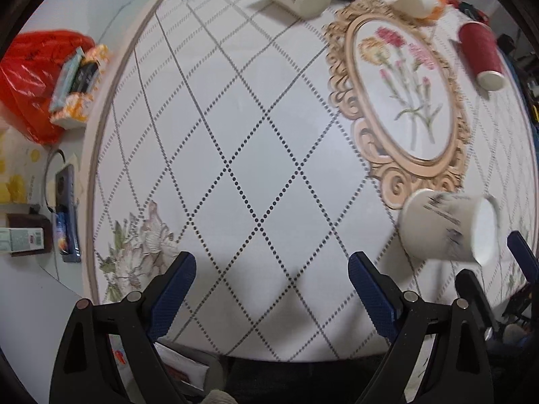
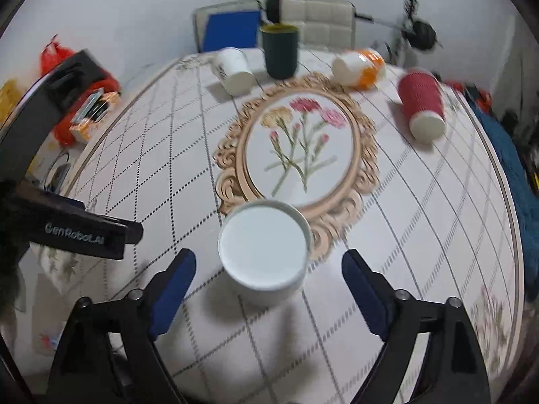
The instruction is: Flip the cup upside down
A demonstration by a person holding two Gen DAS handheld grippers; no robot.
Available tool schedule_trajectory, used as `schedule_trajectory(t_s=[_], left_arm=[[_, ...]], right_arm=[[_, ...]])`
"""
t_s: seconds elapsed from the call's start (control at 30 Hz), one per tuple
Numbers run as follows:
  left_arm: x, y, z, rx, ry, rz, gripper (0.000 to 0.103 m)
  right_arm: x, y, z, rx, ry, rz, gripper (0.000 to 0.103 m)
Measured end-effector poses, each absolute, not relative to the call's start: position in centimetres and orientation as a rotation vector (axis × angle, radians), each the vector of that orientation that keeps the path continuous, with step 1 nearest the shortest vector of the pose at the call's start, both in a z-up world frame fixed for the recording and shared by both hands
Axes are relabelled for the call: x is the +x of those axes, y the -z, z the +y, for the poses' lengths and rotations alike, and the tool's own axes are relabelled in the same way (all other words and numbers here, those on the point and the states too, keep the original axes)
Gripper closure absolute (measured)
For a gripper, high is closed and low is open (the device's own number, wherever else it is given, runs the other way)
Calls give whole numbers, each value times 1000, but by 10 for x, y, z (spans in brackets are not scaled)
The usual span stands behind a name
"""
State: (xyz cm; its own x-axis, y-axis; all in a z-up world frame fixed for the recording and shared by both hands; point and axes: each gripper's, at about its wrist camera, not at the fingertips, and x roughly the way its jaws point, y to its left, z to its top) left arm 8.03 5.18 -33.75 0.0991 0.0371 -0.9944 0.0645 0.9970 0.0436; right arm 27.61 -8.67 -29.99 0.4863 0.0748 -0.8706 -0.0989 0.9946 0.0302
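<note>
A white paper cup with dark print lies on its side near the table's front edge, its flat base toward the right gripper; it shows in the left wrist view [image 1: 448, 225] and in the right wrist view [image 2: 266, 245]. My right gripper [image 2: 267, 279] is open, its blue fingers apart on either side of the cup's base, not touching it. My left gripper [image 1: 271, 286] is open and empty over the bare tablecloth, left of the cup. The right gripper's finger [image 1: 520, 252] shows beside the cup in the left wrist view.
On the round table [image 2: 438, 202] lie a white printed cup [image 2: 232, 69], an orange-and-white cup [image 2: 360, 65] and a red cup [image 2: 421, 104], all on their sides. A dark cup [image 2: 280, 52] stands upright at the back. Chairs stand behind; a red bag [image 1: 30, 77] lies left.
</note>
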Motion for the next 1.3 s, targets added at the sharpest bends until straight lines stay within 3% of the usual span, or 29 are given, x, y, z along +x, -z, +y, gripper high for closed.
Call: schedule_trajectory(t_s=[0.4,1.3], left_arm=[[40,247,35,129,114,1349,10],[-66,72,5,49,93,1104,10]], right_arm=[[226,220,-131,93,194,1220,7],[108,20,-160,77,158,1002,7]])
